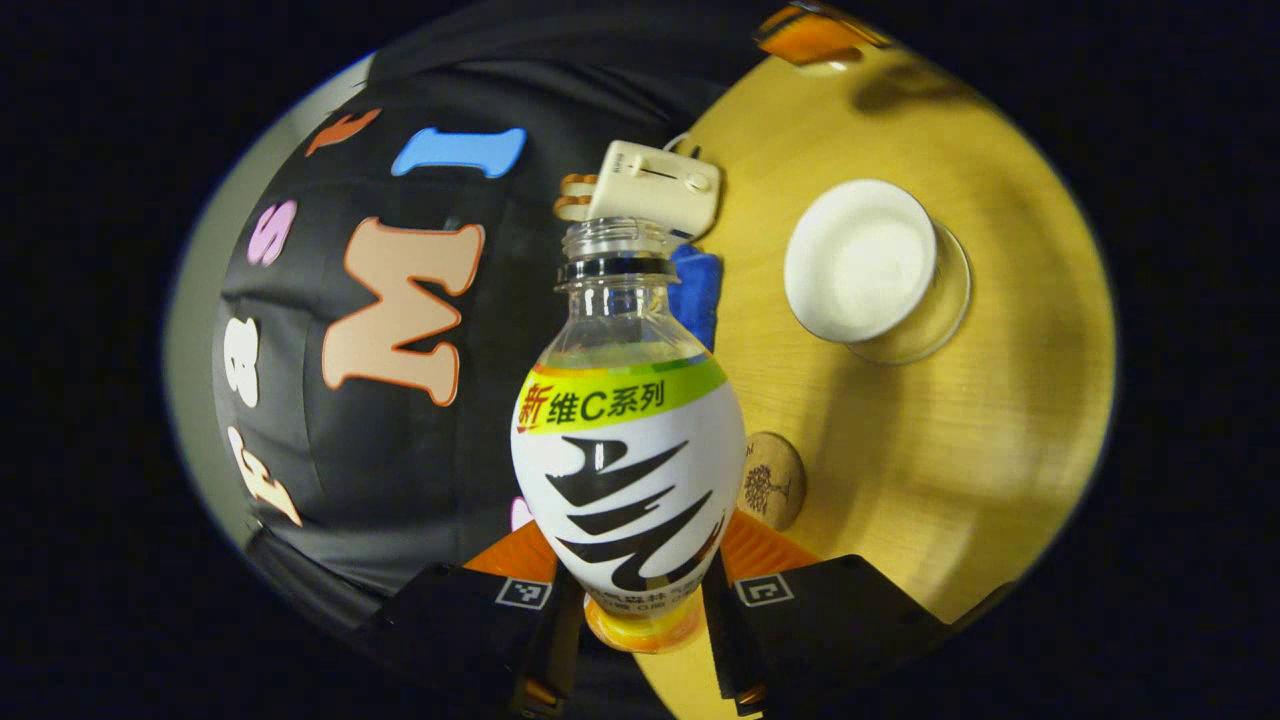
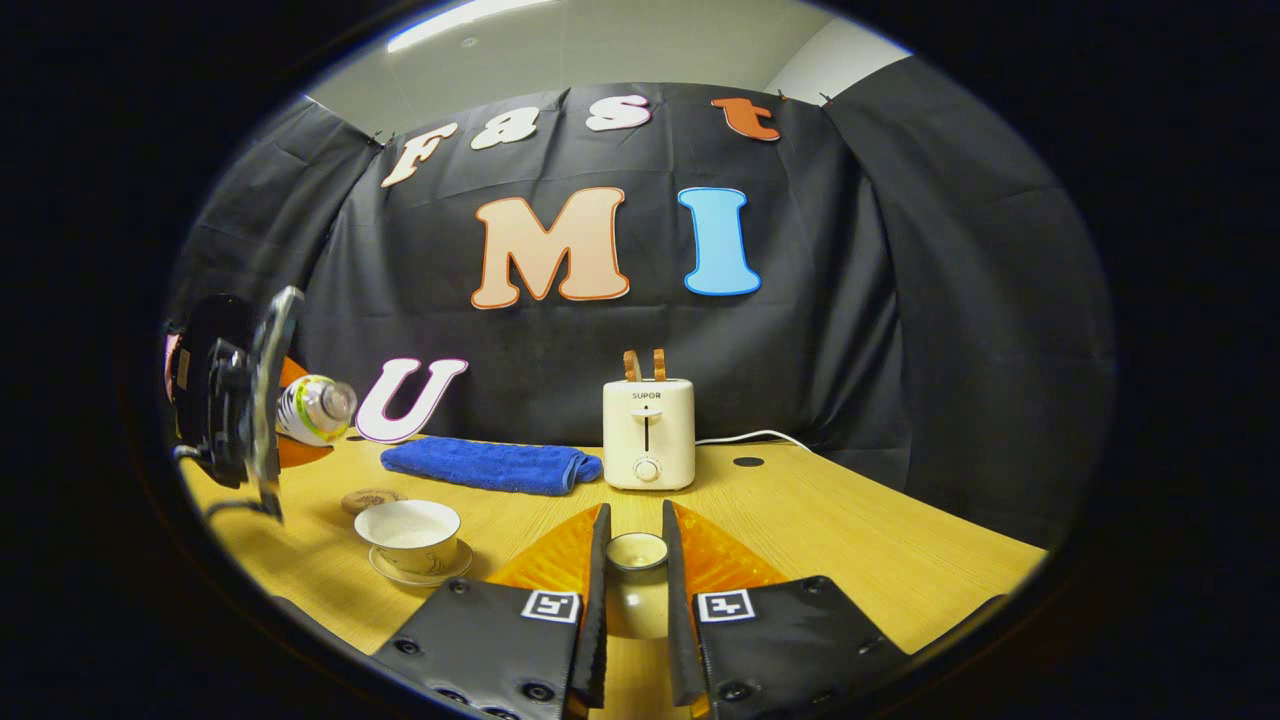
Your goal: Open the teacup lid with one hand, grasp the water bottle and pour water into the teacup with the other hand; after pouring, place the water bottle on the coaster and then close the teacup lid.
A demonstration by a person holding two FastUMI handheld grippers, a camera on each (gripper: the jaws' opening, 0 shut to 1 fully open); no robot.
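The left gripper point(image 1: 640, 600) clamps the water bottle point(image 1: 628, 440), the right gripper point(image 2: 635, 560) the teacup lid point(image 2: 637, 551), above a wooden table point(image 2: 820, 520).

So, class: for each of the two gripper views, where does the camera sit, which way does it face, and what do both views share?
Left gripper view: rides the left gripper, looking along its fingers, which clamp the water bottle, tilted over the table.
Right gripper view: rides the right gripper, facing the booth wall, fingers pressing the teacup lid.
Shared: teacup, coaster, toaster, blue towel.
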